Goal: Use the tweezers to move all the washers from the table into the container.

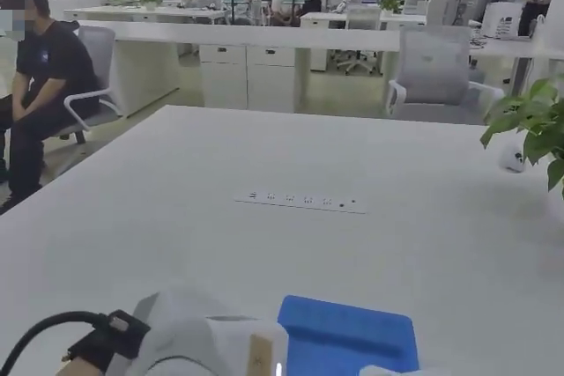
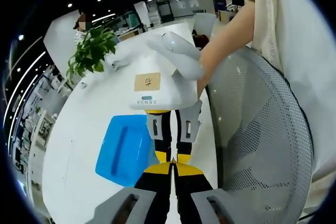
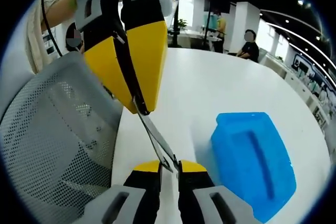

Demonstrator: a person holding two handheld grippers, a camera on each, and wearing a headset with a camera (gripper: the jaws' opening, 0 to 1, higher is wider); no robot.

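The tweezers (image 3: 156, 137) lie like a bridge between the 2 grippers, which stand tip to tip above the near edge of the table (image 3: 210, 82). In the right gripper view the left gripper (image 3: 137, 109) comes in from the top. Its yellow jaws are pressed together on the upper part of the tweezers, so it has the tool in a firm pinch. The long axis of the tweezers runs from that pinch straight into the narrow gap of the right gripper (image 3: 170, 167), and the thin end sits between its 2 fingertips. I cannot tell whether the right jaws press on the metal (a small slit shows between them). I judge this step to be a handover or re-grip of the tool. The coming move turns on this one line: if a claw leaves the axis, the tweezers can twist or slip out.

The blue container (image 3: 252, 163) rests on the table just beside the grippers, apart from the tweezers. A mesh chair (image 3: 58, 129) is on the other side, beyond the table edge. A power strip (image 1: 301, 201) and a plant (image 2: 92, 51) are well apart from the work. The washers are too small for me to find on the white top, and nothing stands between the grippers and the container
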